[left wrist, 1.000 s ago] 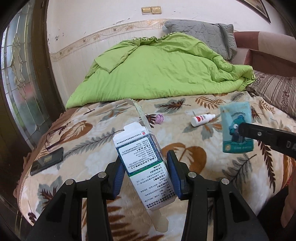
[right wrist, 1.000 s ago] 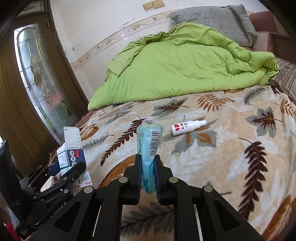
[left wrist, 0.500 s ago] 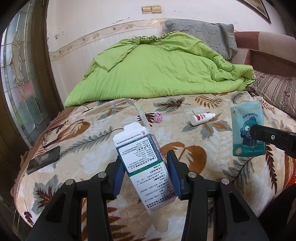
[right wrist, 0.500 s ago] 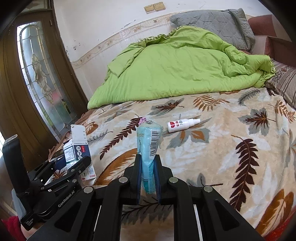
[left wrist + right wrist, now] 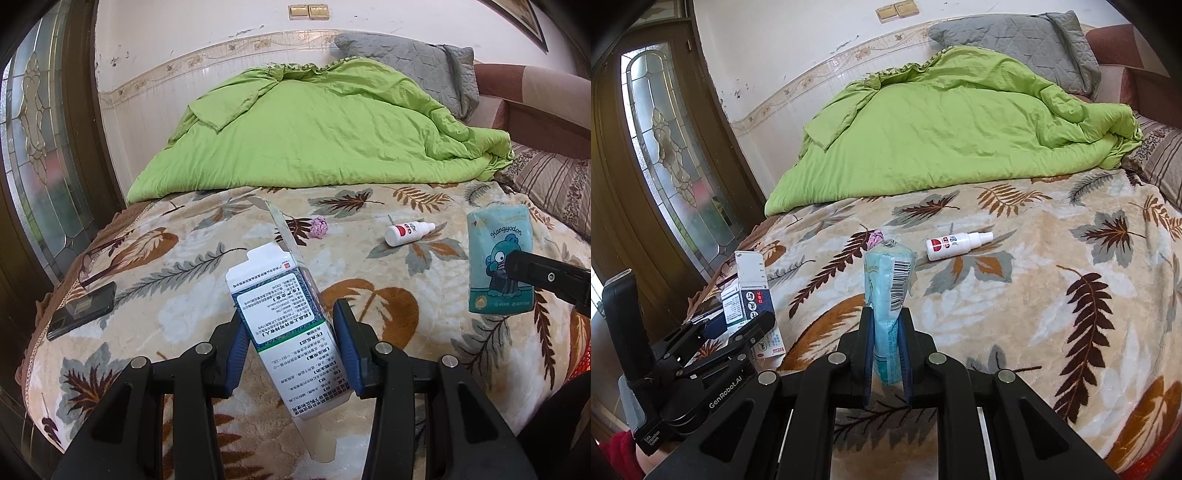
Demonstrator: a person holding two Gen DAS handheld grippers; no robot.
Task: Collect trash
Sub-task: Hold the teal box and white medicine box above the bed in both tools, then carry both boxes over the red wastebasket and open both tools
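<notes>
In our left gripper (image 5: 290,341) we hold a white and green medicine carton (image 5: 284,325), tilted, its top flap open; the blue pads clamp its two sides at a moderate spread. Our right gripper (image 5: 886,350) is nearly closed, pinching a pale blue tissue packet (image 5: 888,291) edge-on, upright. Only the right wrist view shows the packet's barcode and the carton's red-lettered side (image 5: 751,301); only the left wrist view shows the packet's printed face (image 5: 498,258), with a cartoon figure and the word Hangyodon. Both items hang above the leaf-patterned blanket (image 5: 369,302). Further out on the blanket lie a small crumpled pink wad (image 5: 320,227) and, well to its right, a white spray bottle (image 5: 408,232) with a red label, lying on its side. The left view alone shows a dark phone (image 5: 82,310) near the bed's left edge. Beyond these we see a heaped green duvet (image 5: 325,133), then a grey quilted pillow (image 5: 1015,40) against the wall, and a stained-glass door (image 5: 672,155) at left
</notes>
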